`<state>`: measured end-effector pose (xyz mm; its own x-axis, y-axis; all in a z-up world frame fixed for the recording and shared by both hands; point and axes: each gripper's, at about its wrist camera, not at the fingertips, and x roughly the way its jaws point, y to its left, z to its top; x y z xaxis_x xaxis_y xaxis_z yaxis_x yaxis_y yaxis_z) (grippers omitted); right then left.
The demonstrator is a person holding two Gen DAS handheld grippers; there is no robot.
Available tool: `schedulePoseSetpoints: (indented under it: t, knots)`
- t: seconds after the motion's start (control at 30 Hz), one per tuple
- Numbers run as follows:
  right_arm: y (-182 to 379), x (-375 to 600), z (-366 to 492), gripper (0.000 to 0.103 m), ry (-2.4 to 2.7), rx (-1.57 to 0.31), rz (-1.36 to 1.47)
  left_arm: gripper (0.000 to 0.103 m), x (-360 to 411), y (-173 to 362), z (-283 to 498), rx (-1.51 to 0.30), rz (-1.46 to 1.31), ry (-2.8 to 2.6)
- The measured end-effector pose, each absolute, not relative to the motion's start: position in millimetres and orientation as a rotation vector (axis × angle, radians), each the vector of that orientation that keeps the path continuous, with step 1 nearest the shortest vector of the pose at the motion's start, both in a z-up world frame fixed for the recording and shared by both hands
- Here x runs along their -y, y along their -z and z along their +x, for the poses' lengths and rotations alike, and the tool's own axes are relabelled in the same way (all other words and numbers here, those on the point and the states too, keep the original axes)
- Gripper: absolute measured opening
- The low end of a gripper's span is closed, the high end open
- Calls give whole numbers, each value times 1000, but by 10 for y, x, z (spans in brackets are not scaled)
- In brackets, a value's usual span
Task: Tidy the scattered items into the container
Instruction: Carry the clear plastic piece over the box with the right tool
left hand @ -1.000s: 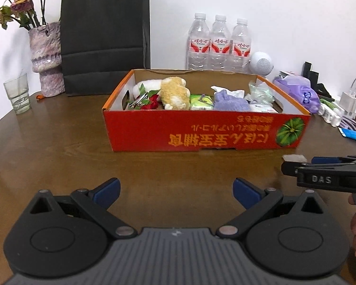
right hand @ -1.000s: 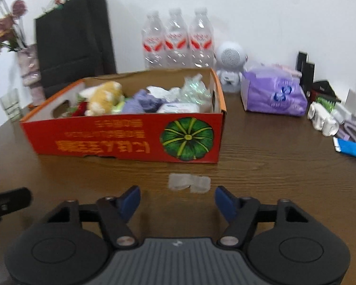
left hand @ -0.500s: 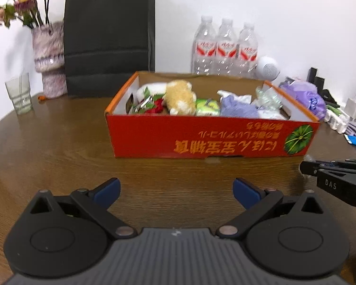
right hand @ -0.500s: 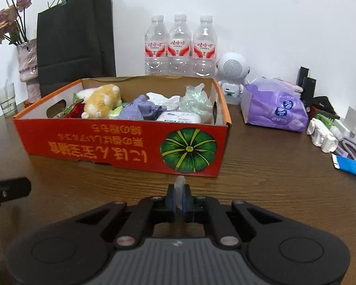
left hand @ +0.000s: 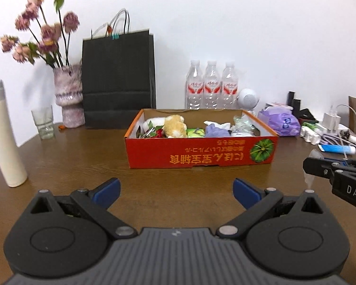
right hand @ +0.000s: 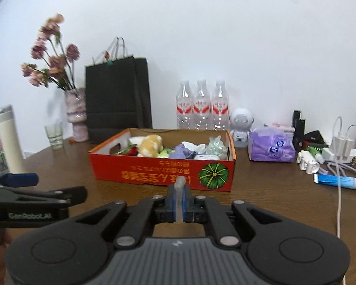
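A red cardboard box [left hand: 201, 153] [right hand: 163, 172] stands on the brown table, holding a plush toy [left hand: 174, 125], a purple cloth [left hand: 216, 130] and other items. My right gripper [right hand: 179, 197] is shut on a small clear plastic piece [right hand: 179, 185], held above the table in front of the box. It also shows at the right edge of the left wrist view [left hand: 320, 166]. My left gripper [left hand: 175, 190] is open and empty, in front of the box.
Behind the box stand a black paper bag [left hand: 117, 80], three water bottles [left hand: 211, 87], a vase of flowers [left hand: 68, 97] and a glass [left hand: 44, 122]. A cream tumbler [left hand: 4, 140] is at the left. A purple tissue pack [right hand: 271, 147], chargers, cables and a blue tube [right hand: 337, 181] lie right.
My right gripper closed on the clear plastic piece lying before the box and lifted it off the table. Both grippers rose and drew back from the box.
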<state>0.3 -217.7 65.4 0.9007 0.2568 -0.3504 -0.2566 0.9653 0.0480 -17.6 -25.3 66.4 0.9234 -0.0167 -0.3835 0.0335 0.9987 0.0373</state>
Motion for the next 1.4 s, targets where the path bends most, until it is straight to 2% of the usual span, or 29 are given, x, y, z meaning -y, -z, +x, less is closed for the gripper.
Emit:
schedulePoseSetpoints:
  t: [0.17,0.4,0.87,1.13,1.4]
  knots:
    - [-620,2207,-553,4,-275,-347,34,103,271,-605,-695,-320,31,30]
    - [-365,2226,-1152,4,-269,-361,27,103,317,-356,-1162,-336,39,47]
    - [-234,2124,-1809,4,-283,-303,21,103,240,-224,-1752,-274,-2,86]
    - [-308,2051,-1786,4,-300,-286,23,103,239,-278,-1702,-256,2,80]
    - [-659,2074,-1043,5,-303,-250,35,103,251,-700,-915,-206,15,80]
